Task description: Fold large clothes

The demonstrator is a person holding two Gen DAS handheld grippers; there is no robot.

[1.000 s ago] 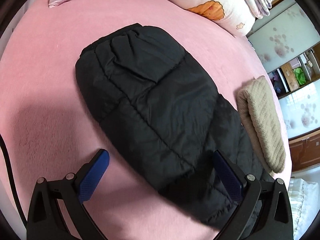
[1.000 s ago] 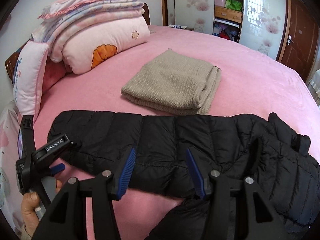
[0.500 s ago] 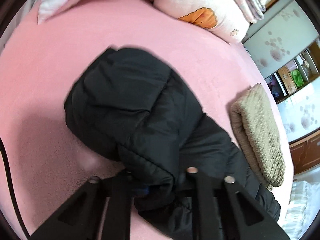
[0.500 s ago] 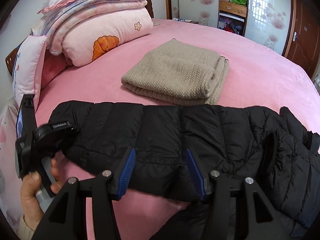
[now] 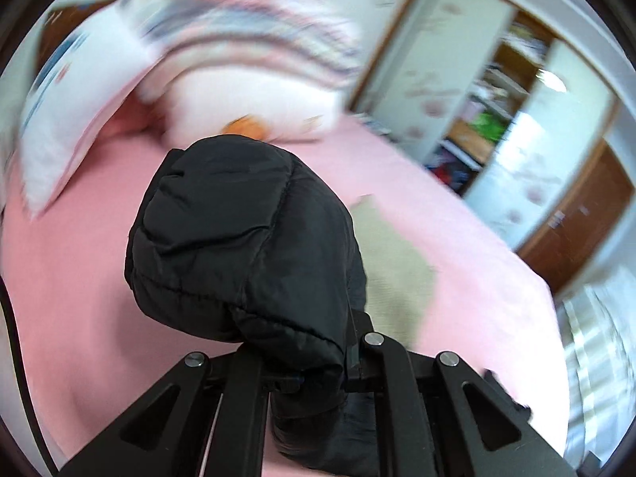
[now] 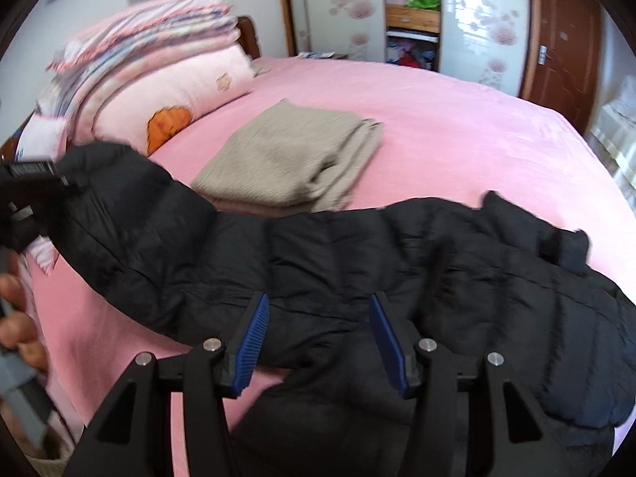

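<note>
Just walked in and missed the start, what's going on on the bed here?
A person with a handheld gripper in each hand is folding a black puffer jacket on a pink bed. The left gripper is shut on one end of the jacket and holds it raised off the bed. The right gripper is open over the jacket's near edge, gripping nothing. A folded beige sweater lies beyond the jacket, with stacked bedding at the head of the bed.
</note>
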